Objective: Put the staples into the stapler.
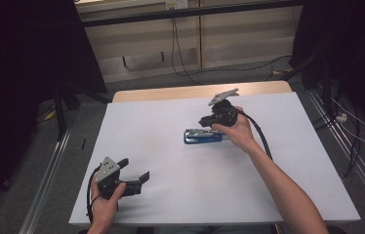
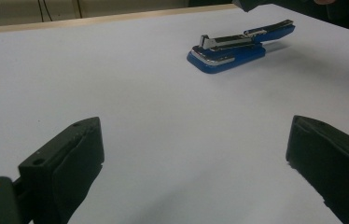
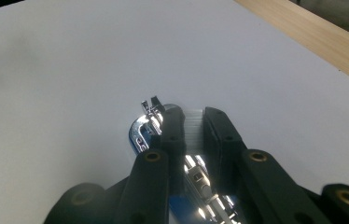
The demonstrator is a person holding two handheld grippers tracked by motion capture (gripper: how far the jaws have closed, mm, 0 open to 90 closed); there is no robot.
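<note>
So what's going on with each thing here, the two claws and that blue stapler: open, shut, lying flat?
Left claw: open, holding nothing, near the table's front left.
Right claw: jaws close together around the stapler's top arm.
Blue stapler: base flat on the table, its top arm raised at the far end.

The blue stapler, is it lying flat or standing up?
Lying flat. The blue stapler rests lengthwise on its base on the white table, and the right claw hangs right over it.
</note>
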